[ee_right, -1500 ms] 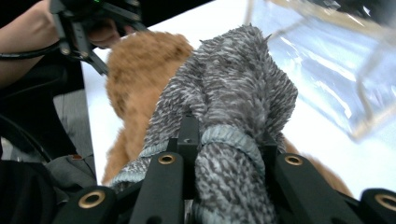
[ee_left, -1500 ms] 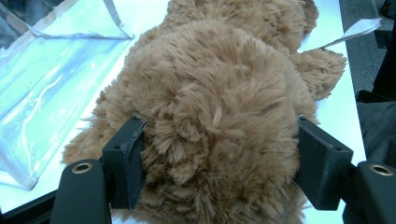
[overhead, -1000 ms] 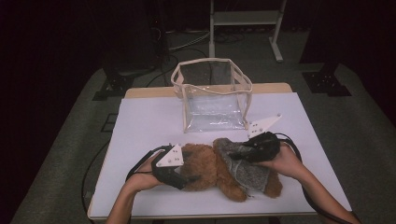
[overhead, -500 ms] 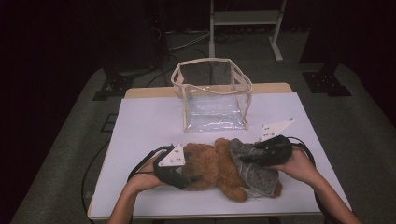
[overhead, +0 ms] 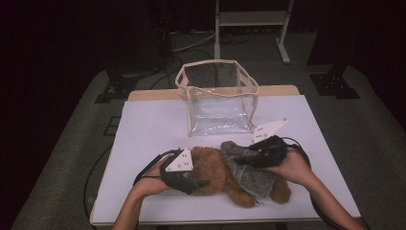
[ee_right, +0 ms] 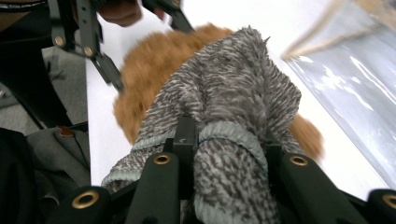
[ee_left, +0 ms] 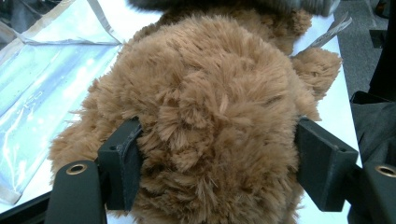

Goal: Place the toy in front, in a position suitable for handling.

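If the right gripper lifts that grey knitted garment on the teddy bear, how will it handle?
Probably floppy: the grey knitted garment bunches into a fold between the right gripper jaws. Likely light and grippy rather than slippery, given its fuzzy knit. It may drag on the teddy bear, whose plush could cling.

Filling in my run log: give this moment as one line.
left tongs: clamp brown plush bear's head | right tongs: grip grey knitted garment on bear | clear plastic bag: upright behind
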Tool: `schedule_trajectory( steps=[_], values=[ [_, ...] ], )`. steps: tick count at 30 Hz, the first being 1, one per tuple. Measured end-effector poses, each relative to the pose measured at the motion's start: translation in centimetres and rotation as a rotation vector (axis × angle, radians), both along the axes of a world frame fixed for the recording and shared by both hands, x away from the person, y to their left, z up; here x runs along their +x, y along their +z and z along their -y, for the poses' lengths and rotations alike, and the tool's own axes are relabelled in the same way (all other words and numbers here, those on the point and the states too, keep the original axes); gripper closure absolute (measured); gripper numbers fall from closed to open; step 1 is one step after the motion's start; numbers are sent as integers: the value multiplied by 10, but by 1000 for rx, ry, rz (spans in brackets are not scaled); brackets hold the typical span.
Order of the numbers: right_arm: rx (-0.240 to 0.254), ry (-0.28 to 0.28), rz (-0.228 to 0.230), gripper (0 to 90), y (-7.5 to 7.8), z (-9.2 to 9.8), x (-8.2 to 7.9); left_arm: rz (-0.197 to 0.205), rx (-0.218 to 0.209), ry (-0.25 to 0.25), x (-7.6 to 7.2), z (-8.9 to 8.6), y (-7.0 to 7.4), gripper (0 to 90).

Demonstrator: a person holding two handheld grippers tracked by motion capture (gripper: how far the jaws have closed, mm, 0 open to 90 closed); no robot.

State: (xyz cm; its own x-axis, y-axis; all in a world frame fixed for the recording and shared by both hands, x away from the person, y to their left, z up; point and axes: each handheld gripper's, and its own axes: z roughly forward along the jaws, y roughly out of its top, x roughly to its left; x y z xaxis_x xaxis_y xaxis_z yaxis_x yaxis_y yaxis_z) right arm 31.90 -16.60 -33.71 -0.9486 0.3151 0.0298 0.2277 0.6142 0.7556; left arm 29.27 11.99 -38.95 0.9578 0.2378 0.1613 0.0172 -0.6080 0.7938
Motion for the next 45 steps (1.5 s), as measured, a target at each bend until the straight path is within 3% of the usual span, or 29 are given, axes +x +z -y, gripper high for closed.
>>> schedule_trajectory(
  steps=[4, 6, 14, 19, 22, 25, 30, 35, 40, 45],
  values=[
    [-44, 48, 16, 689, -5, -31, 1, 6, 11, 1, 0, -1, -1, 263],
    [-49, 48, 16, 691, -9, -35, 2, 7, 8, 3, 0, -3, -2, 259],
    [10, -16, -20, 690, -13, -2, 2, 8, -32, 8, 2, -9, -2, 192],
    [37, -87, -36, 689, -12, 25, -1, 5, -50, 10, 2, -8, -4, 216],
    [43, -95, -44, 687, -11, 28, -1, 3, -48, 9, 1, -5, -4, 231],
    [22, -85, -24, 685, -8, 17, -3, 8, -42, 11, 1, -4, -4, 231],
    [30, -29, -28, 684, -7, -12, 1, 10, -46, 10, 1, -5, -5, 227],
    [-25, 6, -8, 679, -7, -36, 0, 27, -36, 12, -1, -8, -7, 198],
    [-31, -14, -15, 678, -8, -18, 1, 25, -35, 13, 0, -10, -5, 182],
    [-3, -77, -26, 673, -7, 11, -2, 14, -40, 21, 0, -11, -5, 197]
  ],
)
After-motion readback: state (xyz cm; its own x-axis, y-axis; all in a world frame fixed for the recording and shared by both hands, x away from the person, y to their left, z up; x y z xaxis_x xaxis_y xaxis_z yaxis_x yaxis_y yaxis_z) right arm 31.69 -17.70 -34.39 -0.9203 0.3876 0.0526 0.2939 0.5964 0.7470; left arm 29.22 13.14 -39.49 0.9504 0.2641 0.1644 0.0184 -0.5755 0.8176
